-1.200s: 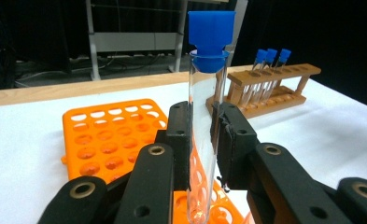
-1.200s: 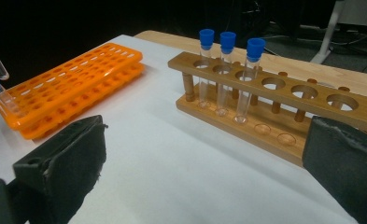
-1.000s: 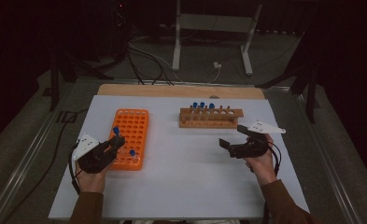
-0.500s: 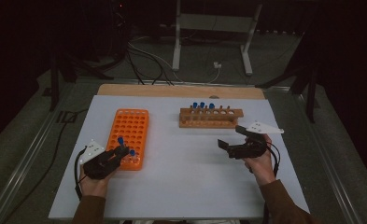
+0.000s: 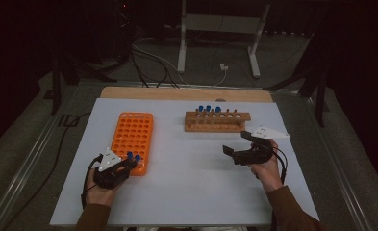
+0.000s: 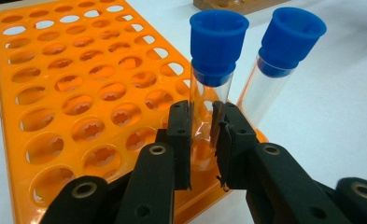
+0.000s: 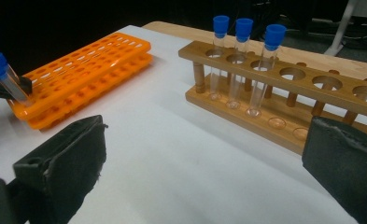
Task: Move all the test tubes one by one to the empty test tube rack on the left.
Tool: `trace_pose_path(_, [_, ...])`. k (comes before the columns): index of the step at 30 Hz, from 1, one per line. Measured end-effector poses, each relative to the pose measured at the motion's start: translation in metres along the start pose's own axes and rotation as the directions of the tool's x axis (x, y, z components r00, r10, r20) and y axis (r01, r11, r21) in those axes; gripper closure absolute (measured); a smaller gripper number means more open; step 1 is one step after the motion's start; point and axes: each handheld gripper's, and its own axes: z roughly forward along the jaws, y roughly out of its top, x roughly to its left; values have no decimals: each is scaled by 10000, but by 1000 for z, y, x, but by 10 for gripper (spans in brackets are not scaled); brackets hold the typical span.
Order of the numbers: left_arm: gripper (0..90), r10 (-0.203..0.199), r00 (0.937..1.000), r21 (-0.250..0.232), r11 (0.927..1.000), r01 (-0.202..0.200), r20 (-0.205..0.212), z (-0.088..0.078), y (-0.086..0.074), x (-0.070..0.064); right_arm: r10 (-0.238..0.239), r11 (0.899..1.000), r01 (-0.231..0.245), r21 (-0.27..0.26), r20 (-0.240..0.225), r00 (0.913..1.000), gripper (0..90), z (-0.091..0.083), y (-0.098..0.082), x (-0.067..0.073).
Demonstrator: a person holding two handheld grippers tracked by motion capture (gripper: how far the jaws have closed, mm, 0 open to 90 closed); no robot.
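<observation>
Tube (image 6: pixel 208 100) pinched upright in left claw (image 6: pixel 203 140) | over orange rack (image 6: pixel 78 93) corner | right claw (image 7: pixel 204 154) spread

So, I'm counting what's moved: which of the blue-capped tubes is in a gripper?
The clear blue-capped tube at the orange rack's near corner, clamped by the left gripper; its neighbour stands free.

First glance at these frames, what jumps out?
The left gripper, at the near right corner of the orange rack, is clamped on a clear blue-capped tube; a second capped tube stands just beside it in that corner. Across the white table, three more blue-capped tubes stand at one end of the wooden rack. The right gripper hangs open in front of that rack, holding nothing.
</observation>
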Motion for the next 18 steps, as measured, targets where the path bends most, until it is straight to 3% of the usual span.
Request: trace_pose_path(18, [760,-150,9998,101,9998,148,132,-4,-1,0,-68,10000,68,19,56,10000,0,1,1,0])
